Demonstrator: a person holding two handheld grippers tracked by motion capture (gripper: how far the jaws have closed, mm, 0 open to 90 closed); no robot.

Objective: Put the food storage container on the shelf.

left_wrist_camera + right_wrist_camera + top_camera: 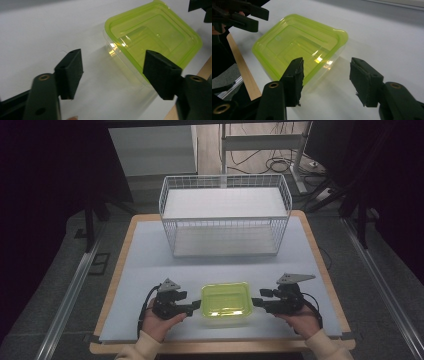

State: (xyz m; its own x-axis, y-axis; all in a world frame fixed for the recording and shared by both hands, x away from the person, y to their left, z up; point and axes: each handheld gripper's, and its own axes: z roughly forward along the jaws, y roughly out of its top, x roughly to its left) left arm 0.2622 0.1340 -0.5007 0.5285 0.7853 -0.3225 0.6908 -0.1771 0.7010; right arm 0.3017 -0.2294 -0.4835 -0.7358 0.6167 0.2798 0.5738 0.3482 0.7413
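Observation:
A clear plastic container with a lime-green lid [226, 303] [155, 32] [297, 42] sits near the front edge of the table. My left gripper [194, 306] [112, 62] points at the container's left side. It is open, and a corner of the container lies just ahead of its pads without touching them. My right gripper [255, 302] [327, 66] faces the container's right side, also open. Its pads stand apart, with the container's near corner ahead of them. Each hand holds its gripper low over the table.
A white wire basket [225, 215] stands empty at the back of the table, past the container. A pale mat [145, 270] covers the tabletop and leaves a wooden rim [122, 245] showing around it. Dark floor and metal rails flank the table.

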